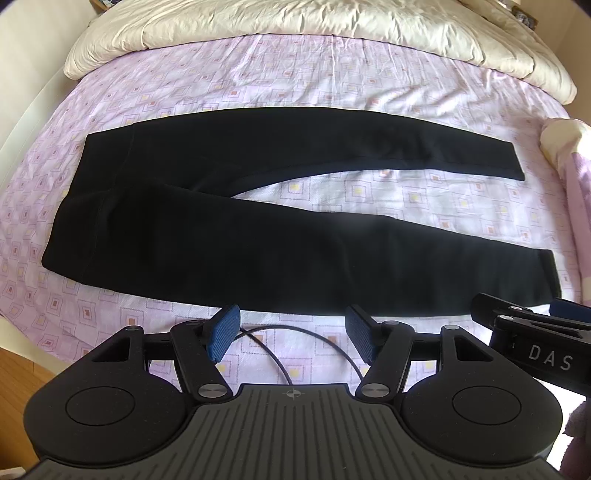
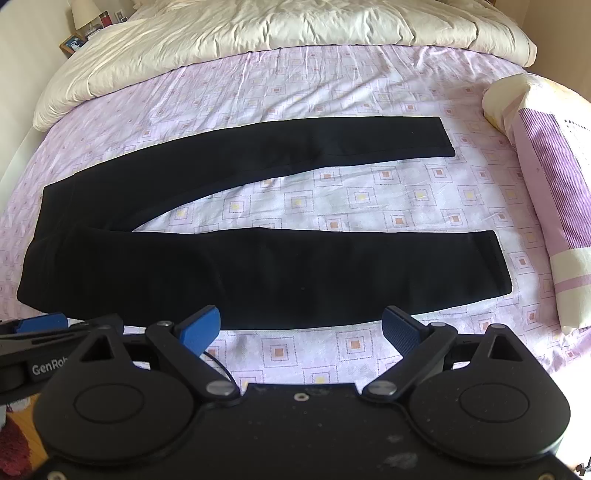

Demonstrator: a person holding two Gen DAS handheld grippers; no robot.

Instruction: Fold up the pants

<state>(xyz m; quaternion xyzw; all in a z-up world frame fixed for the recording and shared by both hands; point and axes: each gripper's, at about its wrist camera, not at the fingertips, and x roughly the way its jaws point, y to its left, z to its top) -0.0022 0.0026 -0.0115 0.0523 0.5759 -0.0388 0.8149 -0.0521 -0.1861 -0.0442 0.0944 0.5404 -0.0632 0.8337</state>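
Hovering empty and spread, both grippers, left [image 1: 291, 334] and right [image 2: 301, 330], faced flat pants [image 1: 229, 221]; folding seemingly hadn't begun, grasping the near leg looked next.

Black pants [image 1: 229, 236] on lilac square-patterned sheet [image 1: 332, 96], cream duvet [image 1: 295, 26].

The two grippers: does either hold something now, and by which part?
Nothing is held. The left gripper and right gripper are open above the sheet; the pants lie untouched.
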